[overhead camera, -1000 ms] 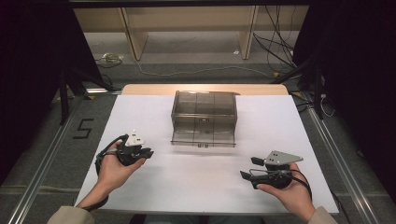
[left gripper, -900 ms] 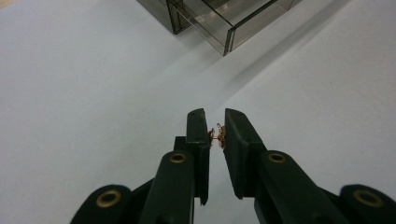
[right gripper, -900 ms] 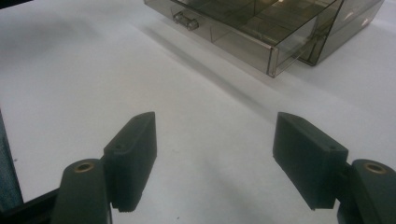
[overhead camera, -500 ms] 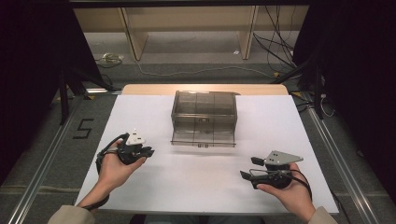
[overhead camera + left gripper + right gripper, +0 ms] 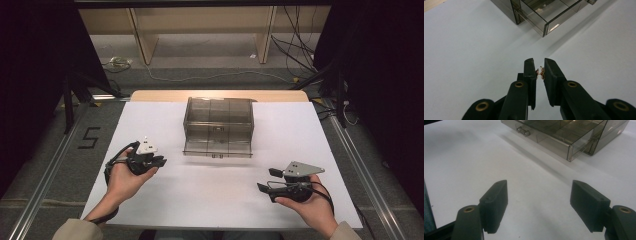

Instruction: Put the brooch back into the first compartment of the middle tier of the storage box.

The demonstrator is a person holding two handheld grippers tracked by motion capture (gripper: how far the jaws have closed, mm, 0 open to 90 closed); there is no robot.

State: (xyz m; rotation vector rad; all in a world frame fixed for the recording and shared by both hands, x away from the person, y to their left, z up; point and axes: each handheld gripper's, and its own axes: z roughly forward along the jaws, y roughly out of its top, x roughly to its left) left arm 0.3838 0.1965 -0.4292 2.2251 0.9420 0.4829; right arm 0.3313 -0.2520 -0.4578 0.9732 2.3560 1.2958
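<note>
Tiny coppery, looped metal piece (image 5: 540, 72) (fine detail unclear) between left hand-held gripper (image 5: 539, 71) pads

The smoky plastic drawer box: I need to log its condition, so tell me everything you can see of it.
The drawer box is a small cabinet of clear, grey-tinted plastic standing upright on the white table, toward its far middle. Its lower drawer is pulled partway out toward the person and has a small clear handle at the front. Thin dividers show through the top. Whether anything lies inside cannot be told. Nothing but the table touches it.
</note>
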